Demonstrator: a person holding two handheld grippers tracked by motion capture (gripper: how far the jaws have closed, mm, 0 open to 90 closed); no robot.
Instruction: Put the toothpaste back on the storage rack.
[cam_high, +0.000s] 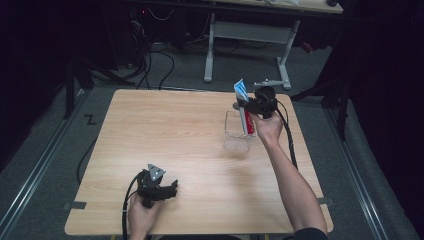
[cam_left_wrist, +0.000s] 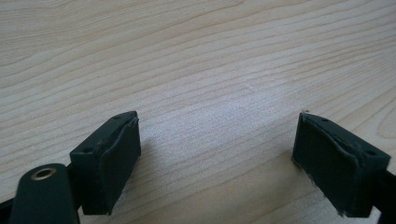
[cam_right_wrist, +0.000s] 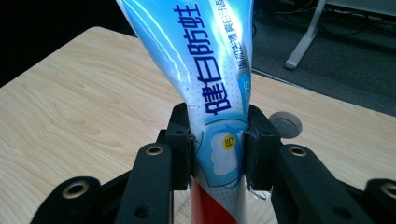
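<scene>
A blue, white and red toothpaste tube stands nearly upright at the far right of the table, its lower end inside a clear plastic box. My right gripper is shut on the tube; in the right gripper view the tube rises between the two black jaws, pinched at its lower part. My left gripper rests low near the table's front left edge, held by a hand. In the left gripper view its fingers stand wide apart over bare wood, open with nothing between them.
The wooden table has bare surface across its left and middle. A small round grey disc lies on the table just beyond the tube. White desk legs and cables stand on the floor behind the table.
</scene>
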